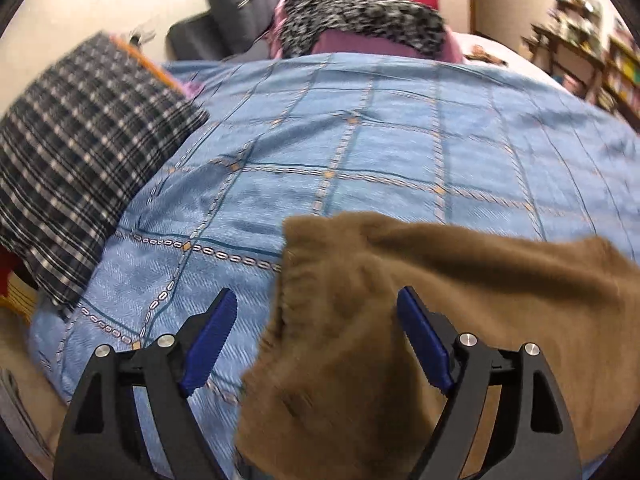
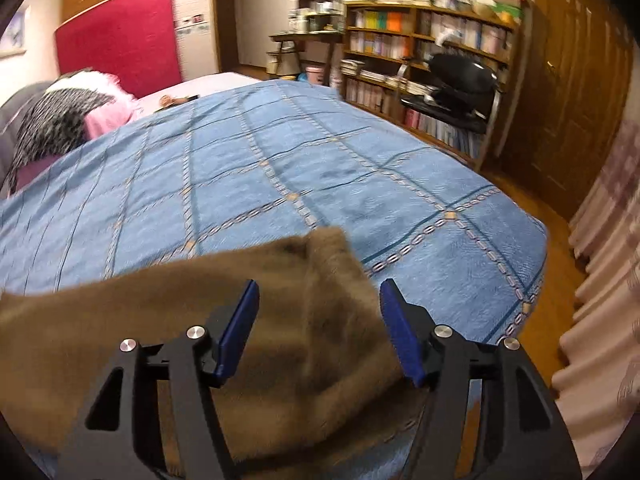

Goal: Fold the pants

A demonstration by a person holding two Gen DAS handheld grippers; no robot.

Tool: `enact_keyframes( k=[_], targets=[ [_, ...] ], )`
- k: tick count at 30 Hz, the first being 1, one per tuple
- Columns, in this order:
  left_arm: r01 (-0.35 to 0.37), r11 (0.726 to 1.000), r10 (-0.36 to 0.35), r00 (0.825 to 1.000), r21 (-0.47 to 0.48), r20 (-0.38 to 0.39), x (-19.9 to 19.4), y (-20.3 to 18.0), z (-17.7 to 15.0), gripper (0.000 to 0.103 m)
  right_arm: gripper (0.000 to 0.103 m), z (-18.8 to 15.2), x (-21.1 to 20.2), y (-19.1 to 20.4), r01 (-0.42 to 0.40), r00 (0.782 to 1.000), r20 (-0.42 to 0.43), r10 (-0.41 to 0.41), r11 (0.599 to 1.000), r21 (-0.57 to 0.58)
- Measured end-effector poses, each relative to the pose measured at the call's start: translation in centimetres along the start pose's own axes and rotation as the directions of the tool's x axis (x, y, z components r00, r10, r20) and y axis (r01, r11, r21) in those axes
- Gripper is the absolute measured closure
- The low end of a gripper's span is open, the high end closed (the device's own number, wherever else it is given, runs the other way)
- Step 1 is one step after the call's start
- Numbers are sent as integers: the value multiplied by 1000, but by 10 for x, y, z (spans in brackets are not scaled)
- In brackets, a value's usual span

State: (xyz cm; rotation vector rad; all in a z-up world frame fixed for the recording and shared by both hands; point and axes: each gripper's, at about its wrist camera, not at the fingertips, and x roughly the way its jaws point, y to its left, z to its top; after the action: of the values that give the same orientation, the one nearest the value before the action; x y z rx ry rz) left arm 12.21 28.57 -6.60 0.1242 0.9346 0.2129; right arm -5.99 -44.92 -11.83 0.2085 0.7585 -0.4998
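While brown fleece pants (image 1: pixel 420 320) lie spread on blue checked bedspread (image 1: pixel 360 152) near its front edge, my left gripper (image 1: pixel 316 300) gapes wide over left corner, gripping nothing. Right gripper (image 2: pixel 318 294) equally wide over right corner, empty. Plaid cloth (image 1: pixel 80 152) at left.

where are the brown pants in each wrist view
Left wrist: brown pants fill the lower right, between and beyond the open left hand-held gripper.
Right wrist: they lie lower left to centre, under the open right hand-held gripper.
Shared landmark: blue checked bedspread.
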Motion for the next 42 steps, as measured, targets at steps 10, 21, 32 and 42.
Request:
enact_keyframes(
  k=[10,21,32,42],
  targets=[
    [82,997,-82,995,12,-58,4,-58,-34,16,39,-40,21,-1,-14,997,-70,14,1000,-4],
    [356,907,-368,930,226,12,-55,-200,-5,15,39,-44,-24,-68,-139,989,-5,149,933,333],
    [597,676,-617,779,432,-110,-102,-367,-16,15,47,-48,-8,-98,-234,966,26,256,831,505],
    [677,425,-690,672,601,-268,-133,-501,-62,15,90,-40,-7,-108,-225,969,32,245,825,518]
  ],
)
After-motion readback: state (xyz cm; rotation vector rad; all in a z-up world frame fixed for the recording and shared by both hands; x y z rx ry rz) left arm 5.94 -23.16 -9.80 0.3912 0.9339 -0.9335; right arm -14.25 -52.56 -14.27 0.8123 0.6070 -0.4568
